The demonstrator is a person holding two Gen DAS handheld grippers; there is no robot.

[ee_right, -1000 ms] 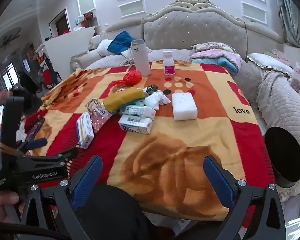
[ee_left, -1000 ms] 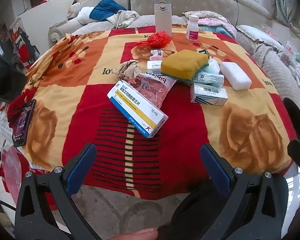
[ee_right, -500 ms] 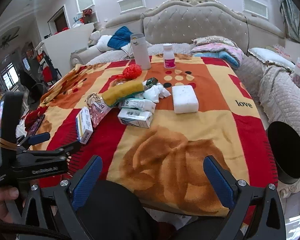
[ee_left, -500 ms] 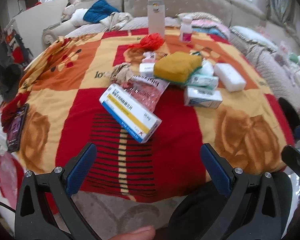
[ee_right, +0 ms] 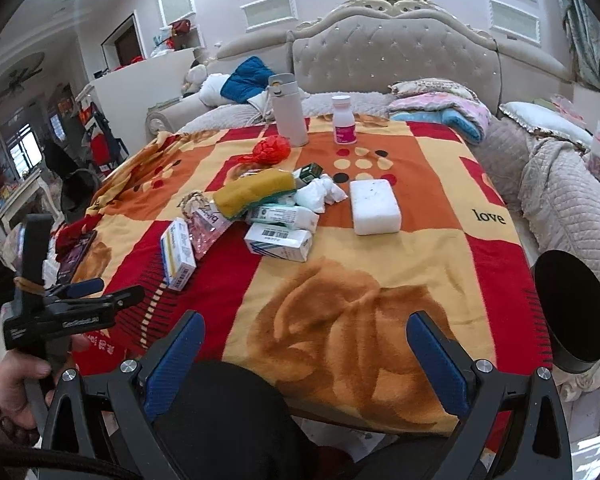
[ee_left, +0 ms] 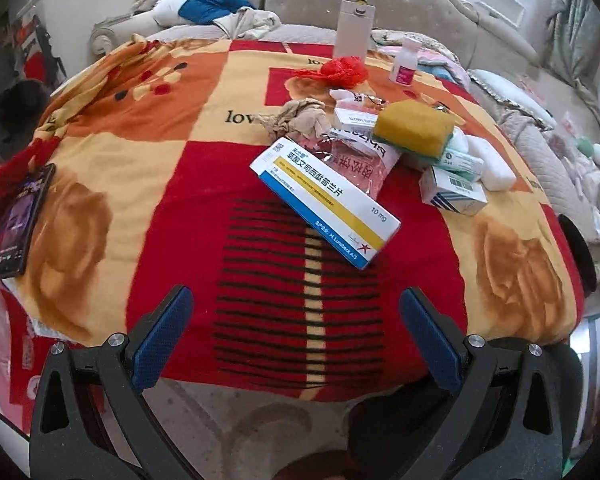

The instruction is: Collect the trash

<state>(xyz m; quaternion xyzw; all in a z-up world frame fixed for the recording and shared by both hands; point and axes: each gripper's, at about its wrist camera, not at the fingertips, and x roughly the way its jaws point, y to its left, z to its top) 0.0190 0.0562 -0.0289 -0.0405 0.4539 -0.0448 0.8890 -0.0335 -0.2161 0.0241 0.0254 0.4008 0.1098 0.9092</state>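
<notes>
Where litter clusters, three medicine boxes [ee_left: 325, 196] lie.

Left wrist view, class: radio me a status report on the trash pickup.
Left gripper open, empty, short of the table. Right gripper open, empty. Nearest trash: long blue-and-white medicine box, untouched, partly on the pink snack packet. Path unobstructed.

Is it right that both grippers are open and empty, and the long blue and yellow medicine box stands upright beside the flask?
Not quite. Both the left gripper and right gripper are open and empty, but the medicine box lies flat on the blanket, near the table's front and well apart from the flask at the back. The left wrist view shows this.
</notes>
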